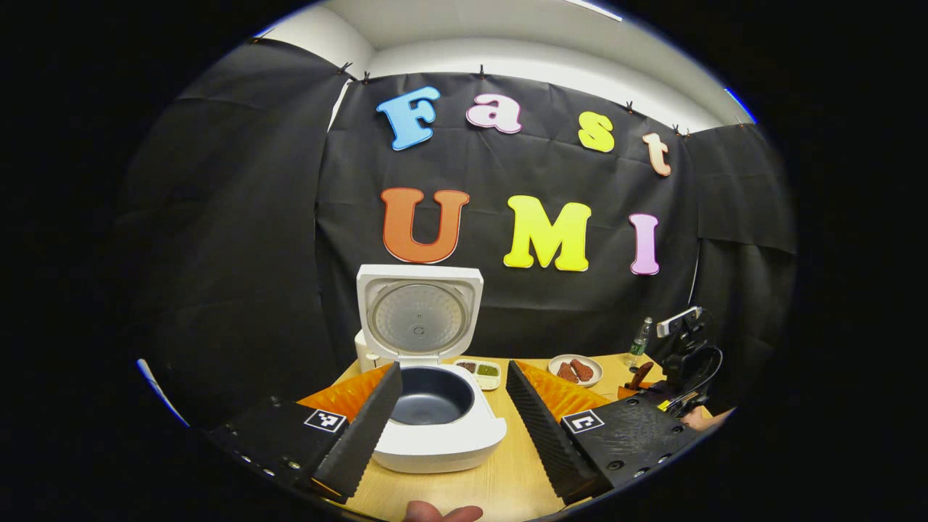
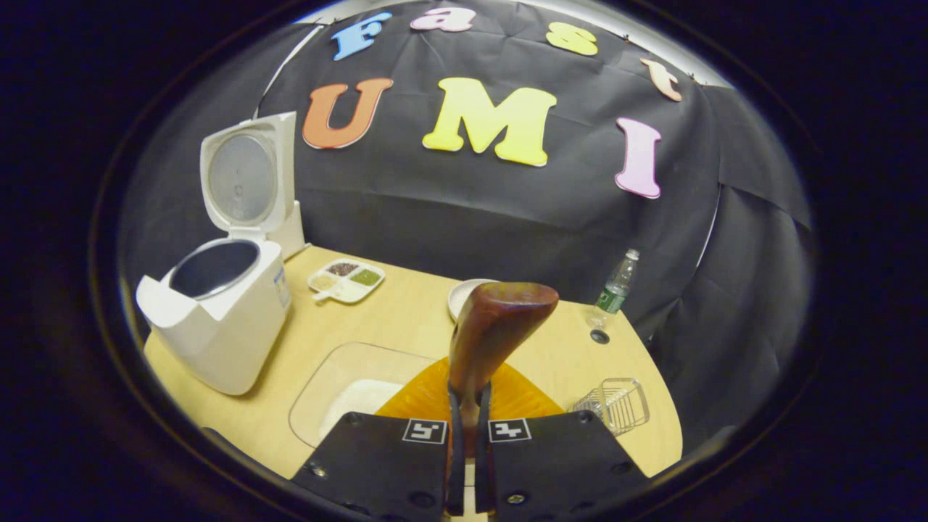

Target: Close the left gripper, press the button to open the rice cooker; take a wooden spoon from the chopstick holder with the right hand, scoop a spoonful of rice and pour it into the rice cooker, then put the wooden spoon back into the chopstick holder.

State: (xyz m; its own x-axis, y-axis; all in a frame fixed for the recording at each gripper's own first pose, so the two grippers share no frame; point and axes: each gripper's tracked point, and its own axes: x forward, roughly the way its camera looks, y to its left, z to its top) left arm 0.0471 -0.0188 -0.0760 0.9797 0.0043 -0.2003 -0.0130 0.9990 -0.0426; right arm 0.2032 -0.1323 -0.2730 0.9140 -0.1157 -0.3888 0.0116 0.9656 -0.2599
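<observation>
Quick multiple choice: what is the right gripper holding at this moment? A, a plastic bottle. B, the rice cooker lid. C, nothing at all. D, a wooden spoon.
D: in the right gripper view the right gripper has both fingers closed on the handle of the wooden spoon, whose bowl rises above the table, while the bottle stands apart near the wall.

On my wooden table sit the open cooker far left, a divided dish beside it, a plate and bottle at the back, a glass rice dish near, and a wire holder right.
</observation>
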